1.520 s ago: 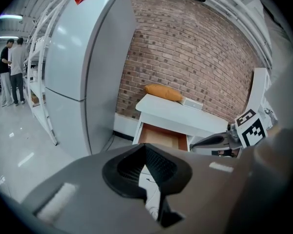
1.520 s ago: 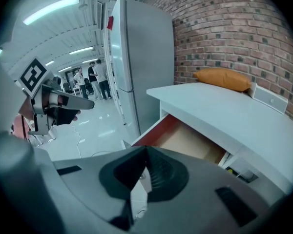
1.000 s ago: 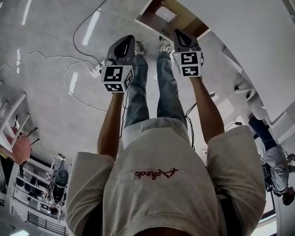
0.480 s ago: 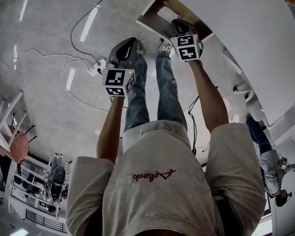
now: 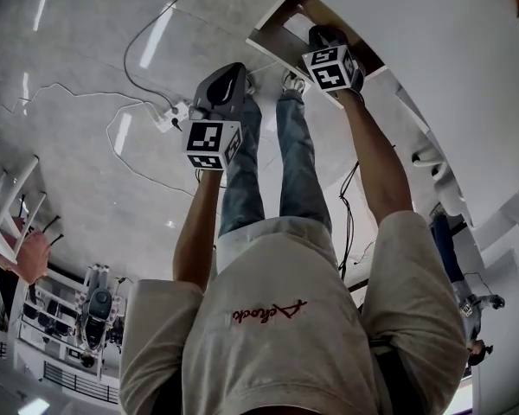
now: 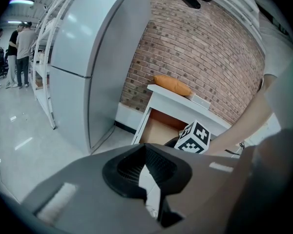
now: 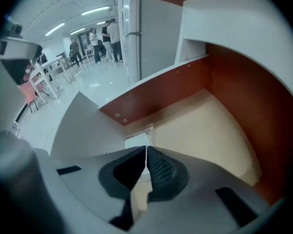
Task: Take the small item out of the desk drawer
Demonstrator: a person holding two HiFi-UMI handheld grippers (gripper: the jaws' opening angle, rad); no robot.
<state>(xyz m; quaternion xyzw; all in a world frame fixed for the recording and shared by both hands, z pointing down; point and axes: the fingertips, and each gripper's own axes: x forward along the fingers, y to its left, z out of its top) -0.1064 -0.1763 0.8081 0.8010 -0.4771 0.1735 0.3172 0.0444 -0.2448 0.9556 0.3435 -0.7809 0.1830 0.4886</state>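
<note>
The right gripper (image 7: 146,150) reaches into the open drawer (image 7: 161,84). Its jaws are pressed almost together, with only a thin slit between them, and they hold nothing. Their tips hang just short of the item (image 7: 136,139), a small flat whitish packet with a clear edge. It lies on the drawer's pale floor near the front corner, beside the brown side wall.

The left gripper (image 6: 145,150) is held out over the floor (image 5: 95,171), well apart from the drawer. Its jaws are closed tip to tip and empty.

The drawer is pulled out from under a white surface (image 6: 185,101), on which an orange thing (image 6: 172,85) lies. Behind it stands a brick wall (image 6: 210,48), with a tall grey cabinet (image 6: 88,67) to one side. White cables (image 5: 125,119) trail across the glossy floor.
</note>
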